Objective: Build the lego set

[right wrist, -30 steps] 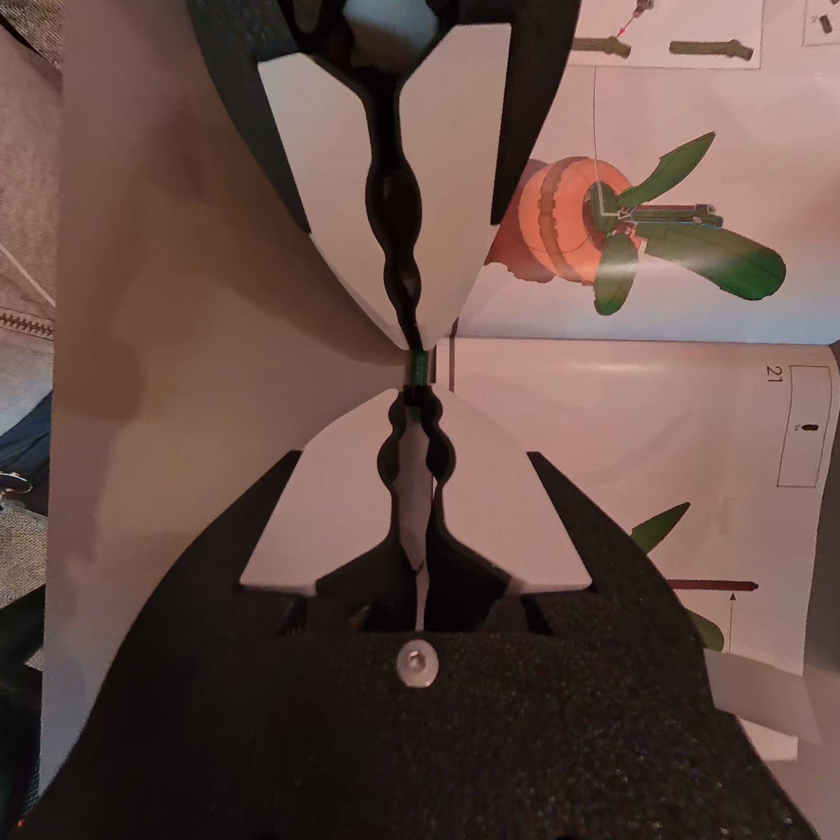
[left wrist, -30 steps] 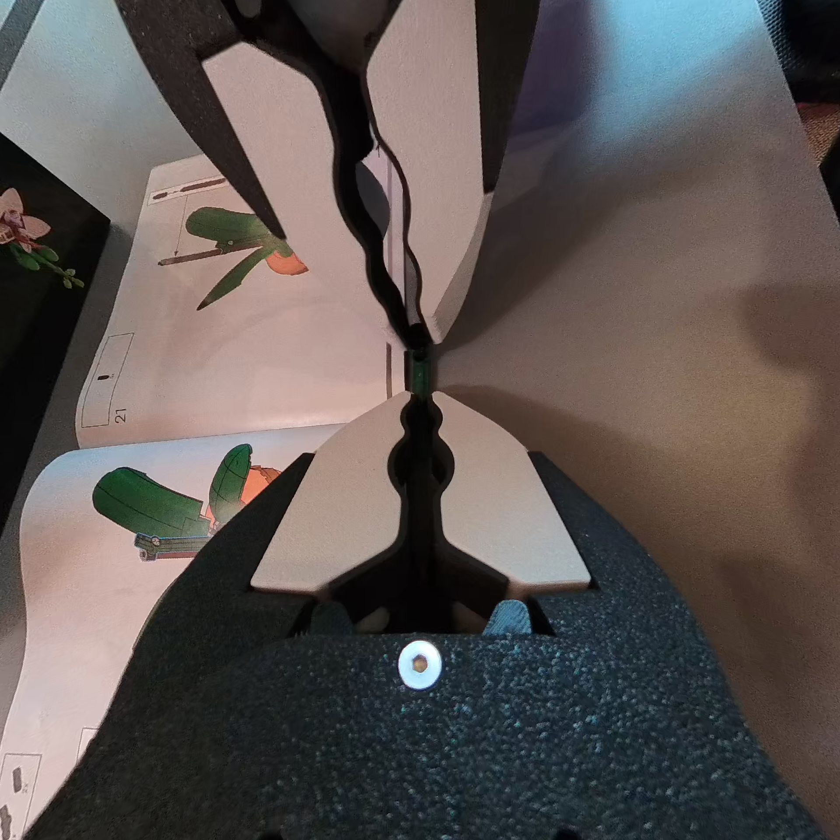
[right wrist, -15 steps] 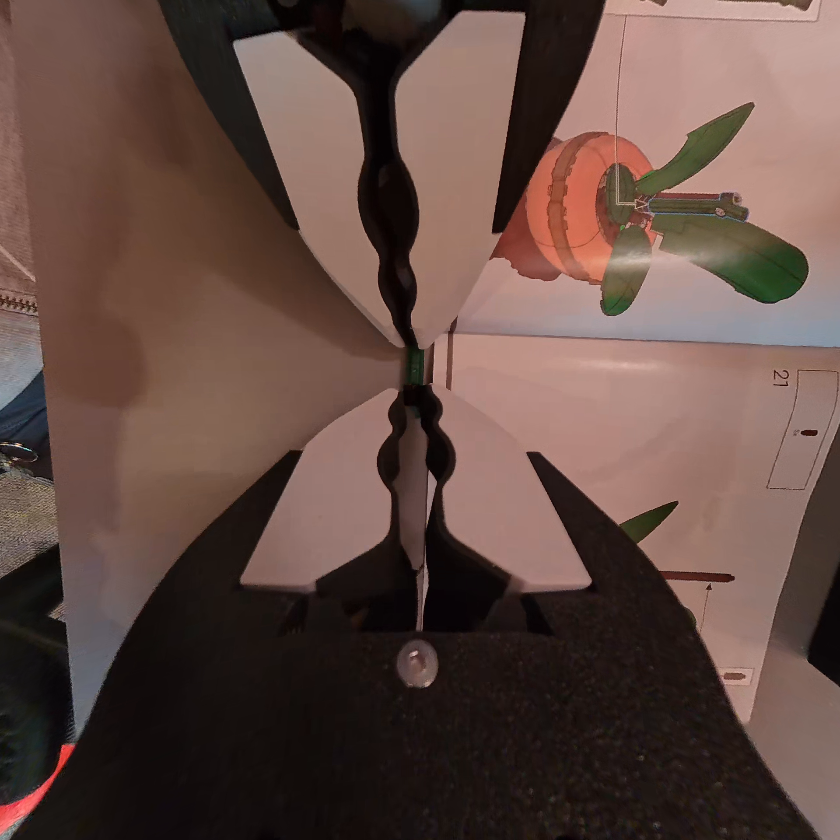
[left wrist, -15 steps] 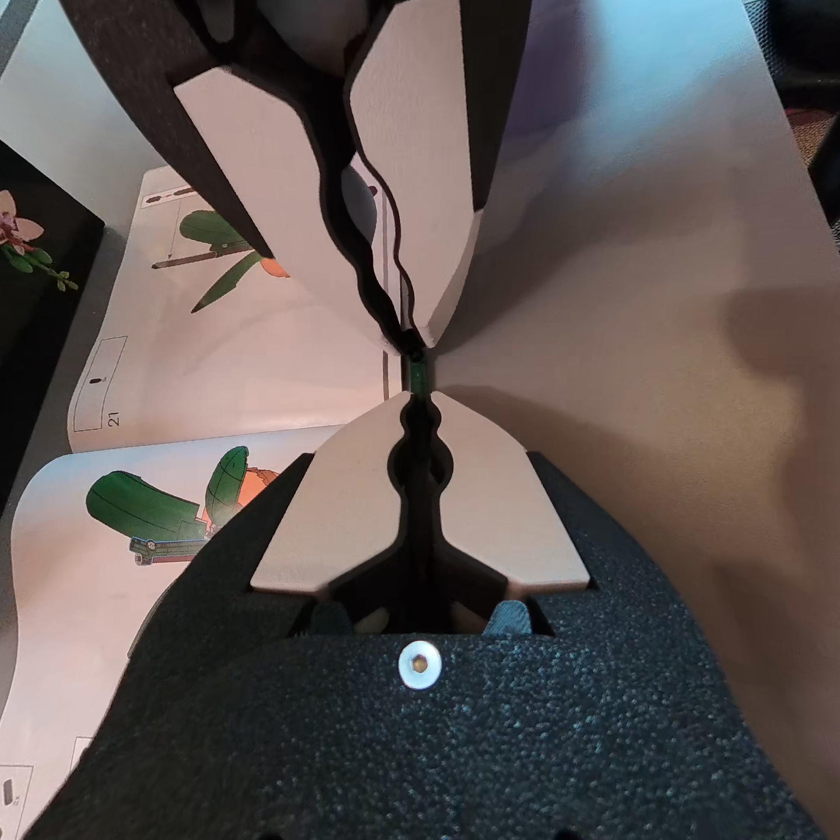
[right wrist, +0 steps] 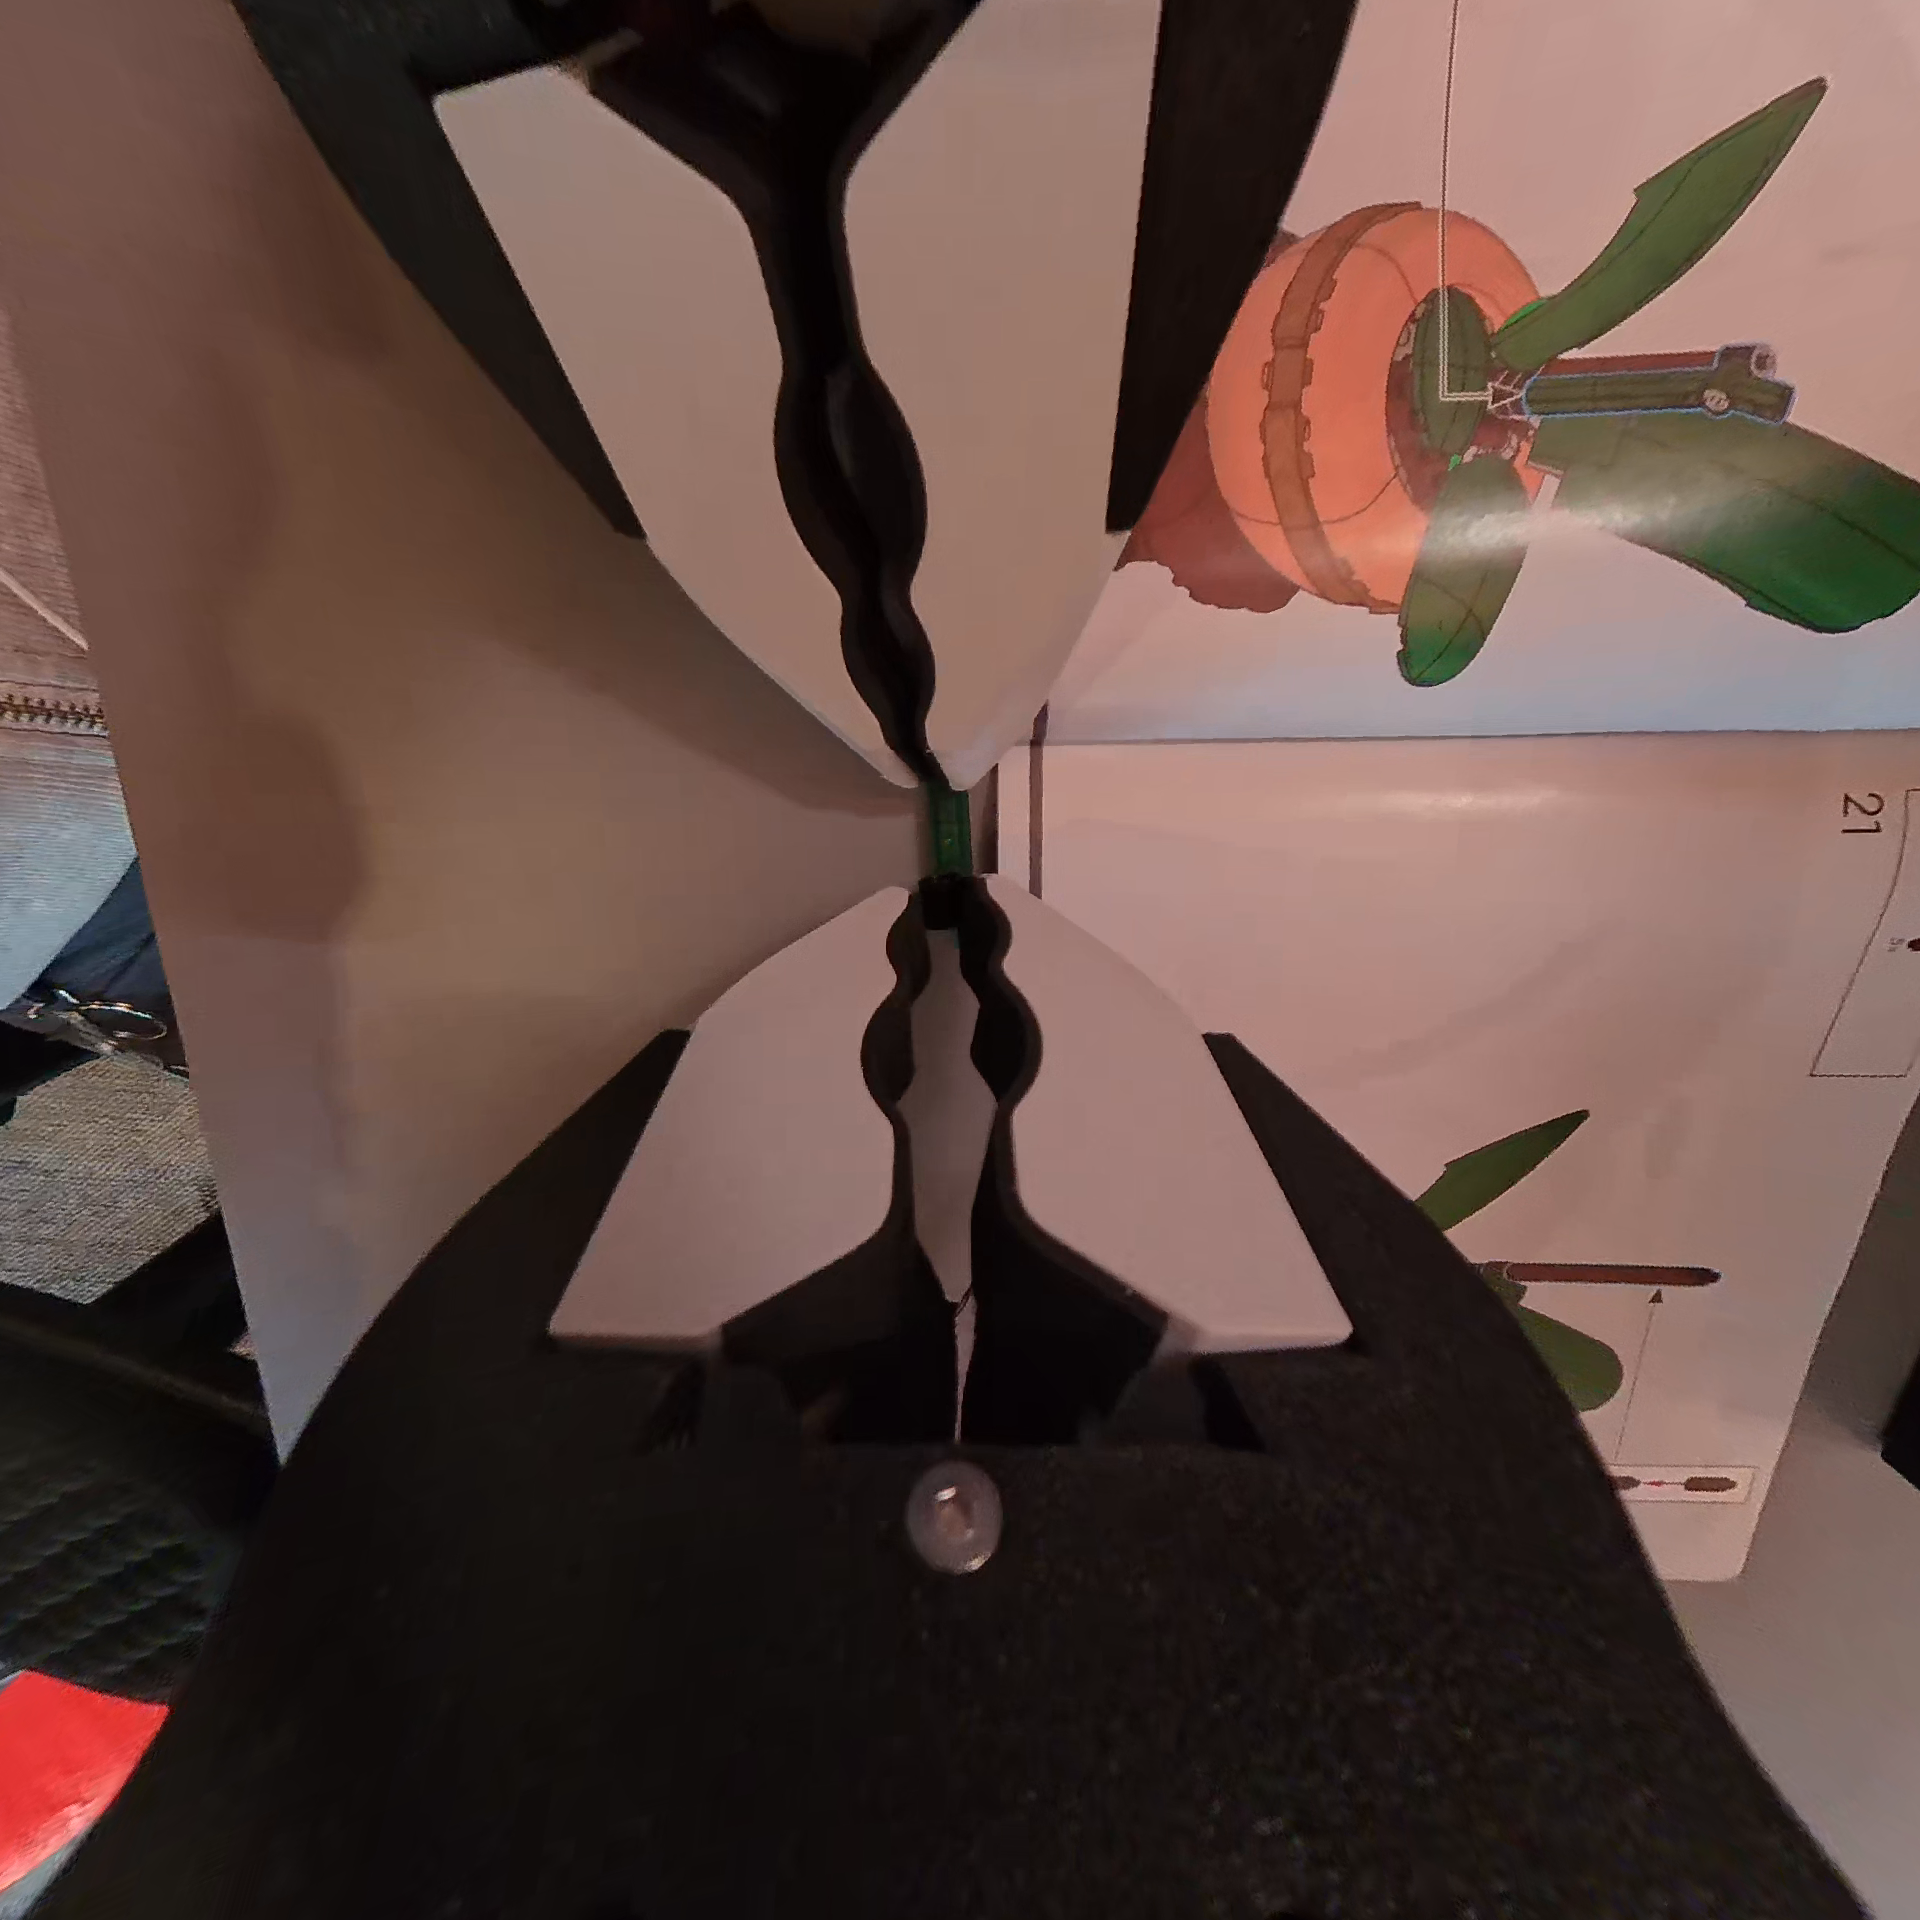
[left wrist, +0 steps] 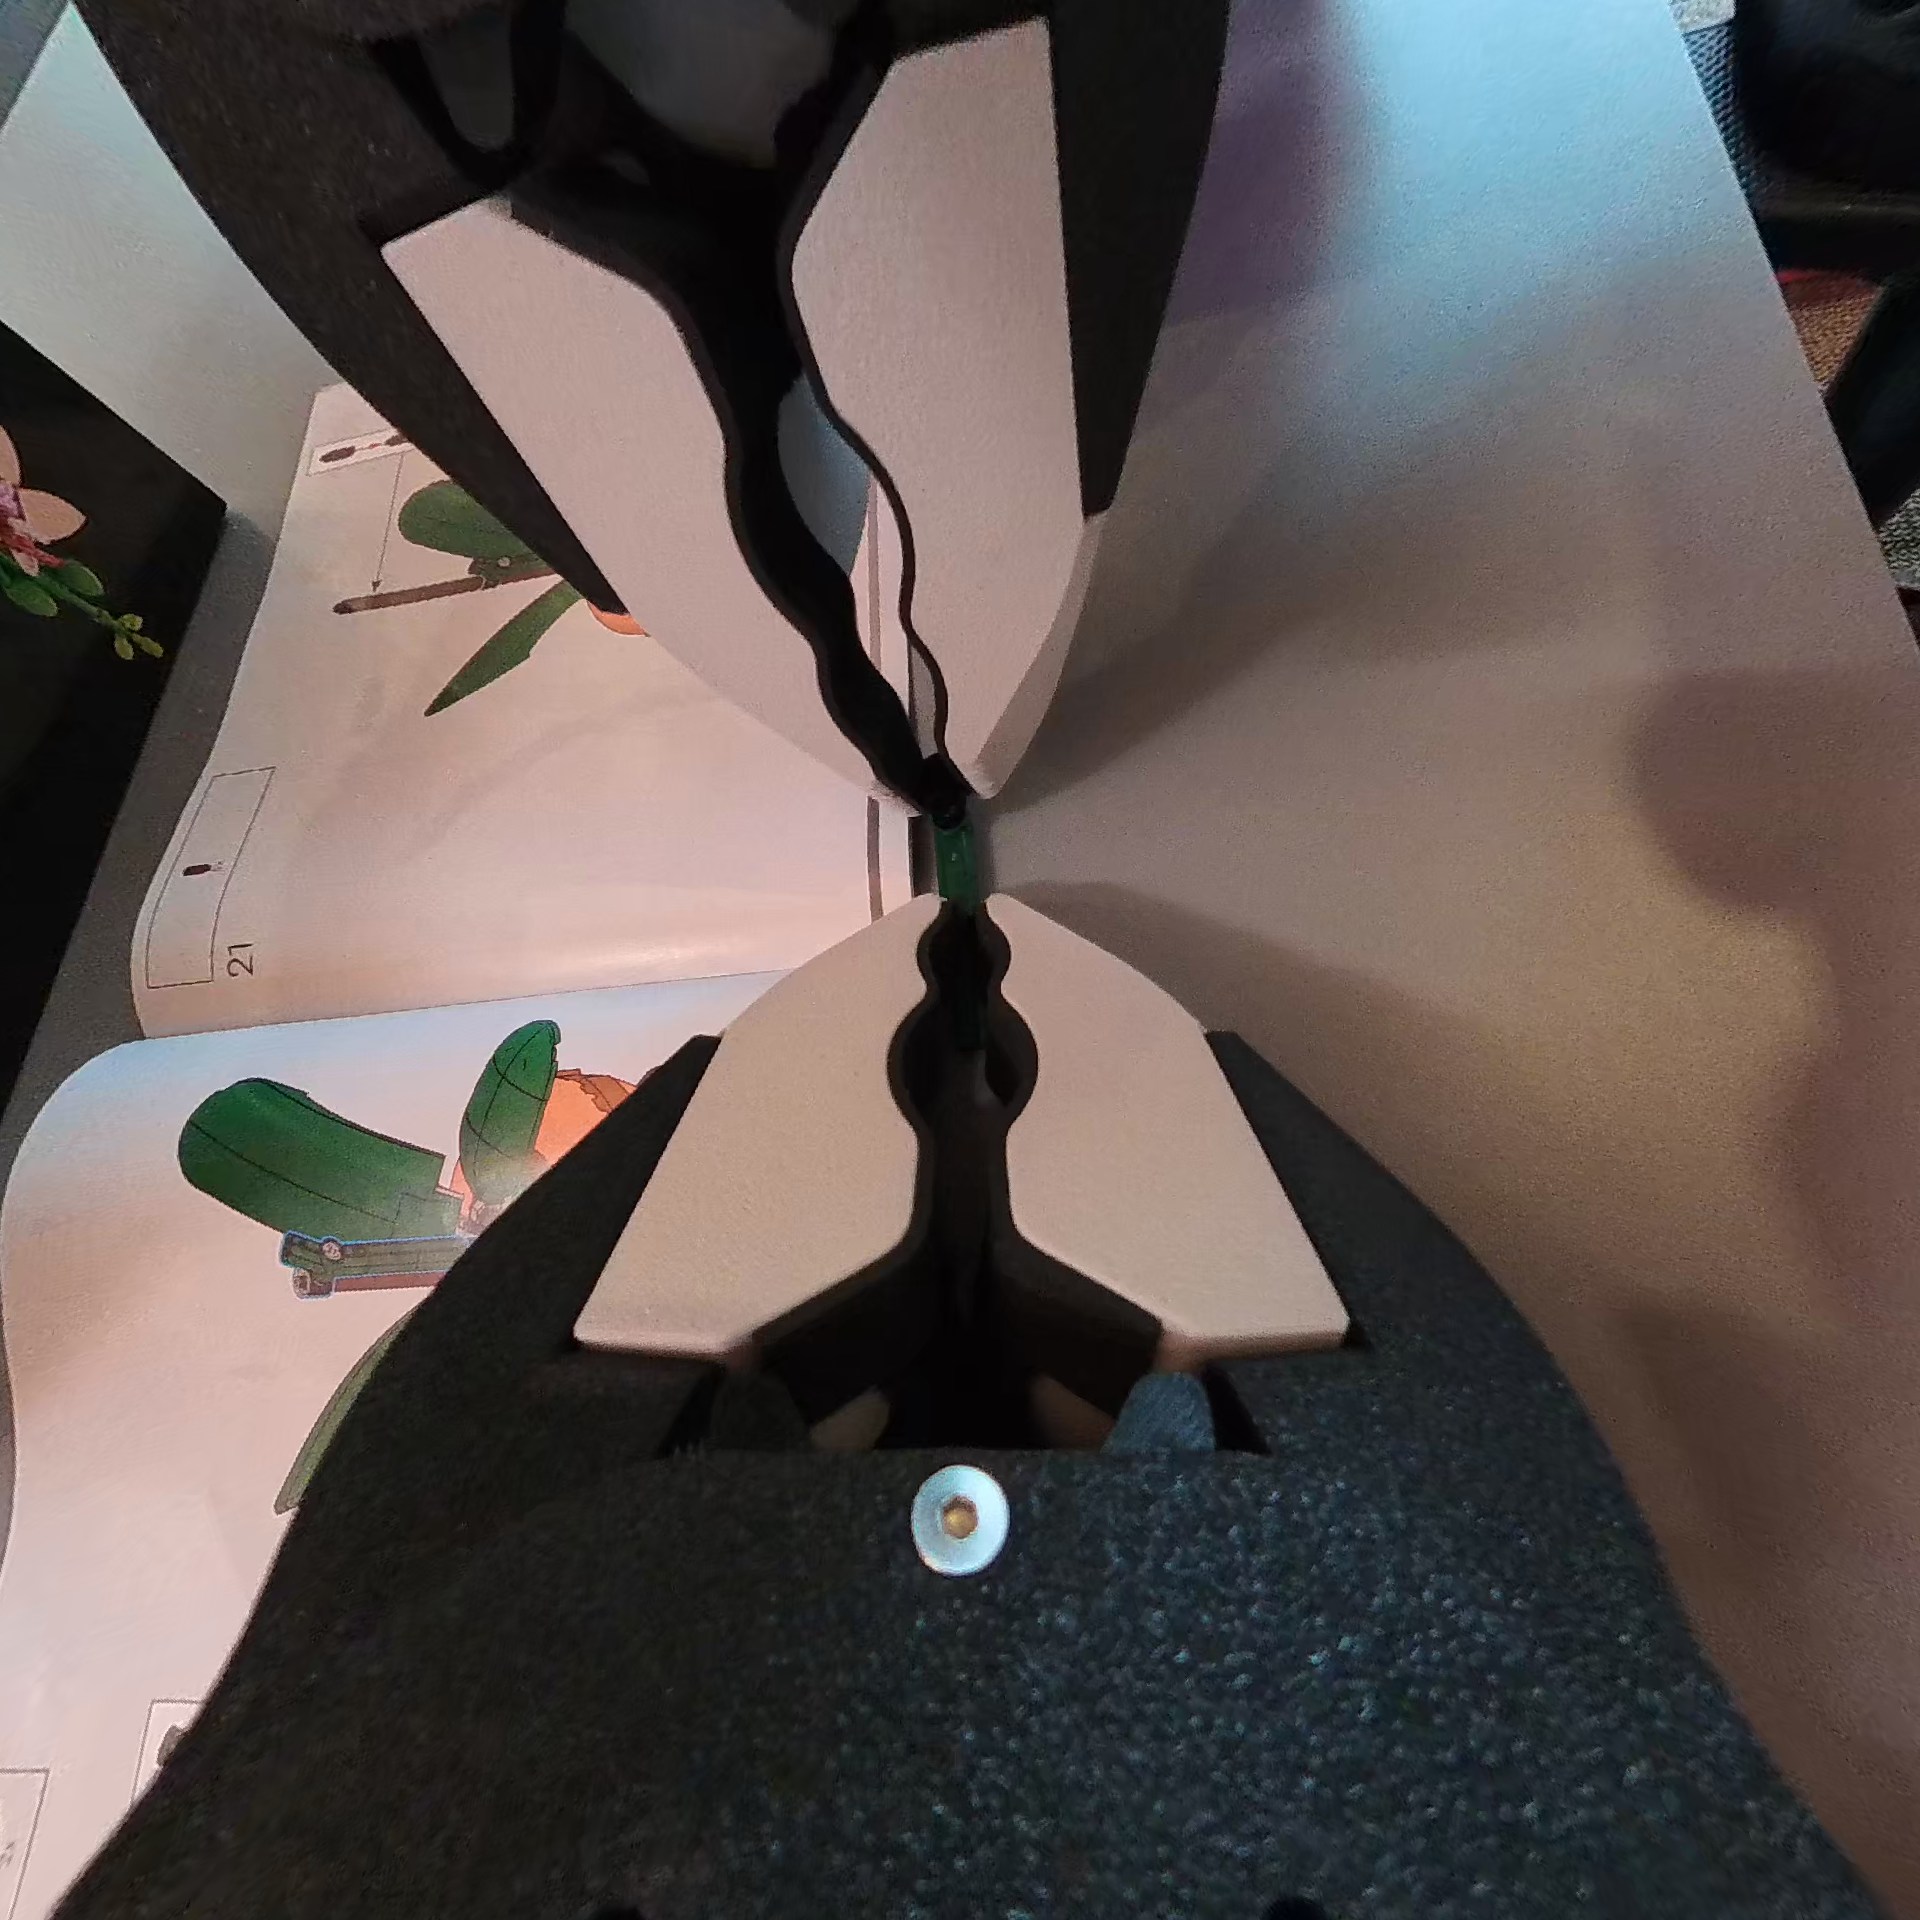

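My two grippers meet tip to tip above the open instruction booklet [left wrist: 520,831]. My left gripper [left wrist: 961,912] is shut on a short dark green lego rod [left wrist: 956,857] that sticks out from its tips. My right gripper [right wrist: 940,896] is shut on a small black lego piece [right wrist: 940,902], which touches the end of the green rod [right wrist: 948,831]. In the left wrist view the right gripper [left wrist: 940,781] comes in from above, tilted to the left. In the right wrist view the left gripper [right wrist: 935,774] comes in from above. I cannot tell how far the two pieces are joined.
The booklet [right wrist: 1455,935] lies on a white table [left wrist: 1455,623]. A black box with a flower picture [left wrist: 62,582] stands at the left. Past the table edge are grey fabric with a zip [right wrist: 52,717], keys [right wrist: 94,1029] and a red object [right wrist: 62,1766]. My two grippers' fingertips are within a few centimetres of each other.
Both grippers stay shut and tip to tip. They have moved together closer to the booklet, whose pictures look larger now. The right gripper leans more to the left in the left wrist view.
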{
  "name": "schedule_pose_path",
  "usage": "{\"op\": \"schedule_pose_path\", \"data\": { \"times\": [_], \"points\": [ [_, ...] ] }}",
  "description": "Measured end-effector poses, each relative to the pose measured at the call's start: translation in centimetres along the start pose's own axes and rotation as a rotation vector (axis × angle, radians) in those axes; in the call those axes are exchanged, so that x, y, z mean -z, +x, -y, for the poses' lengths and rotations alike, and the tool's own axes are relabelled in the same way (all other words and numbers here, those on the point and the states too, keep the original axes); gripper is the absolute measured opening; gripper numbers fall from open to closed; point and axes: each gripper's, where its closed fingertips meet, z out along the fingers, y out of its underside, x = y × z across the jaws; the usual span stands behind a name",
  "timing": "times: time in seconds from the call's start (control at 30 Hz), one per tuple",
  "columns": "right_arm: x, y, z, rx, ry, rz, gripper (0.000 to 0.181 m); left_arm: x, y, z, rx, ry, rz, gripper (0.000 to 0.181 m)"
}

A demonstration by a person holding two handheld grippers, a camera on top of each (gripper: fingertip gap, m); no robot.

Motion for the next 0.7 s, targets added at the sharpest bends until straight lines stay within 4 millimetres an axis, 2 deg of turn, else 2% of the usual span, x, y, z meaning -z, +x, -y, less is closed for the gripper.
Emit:
{"op": "schedule_pose_path", "data": {
  "times": [0.7],
  "points": [
    [-0.22, -0.23, -0.14, -0.167, -0.158, 0.182, 0.006, 0.02, 0.14, 0.05, 0.010, 0.008, -0.021, 0.001]
  ]
}}
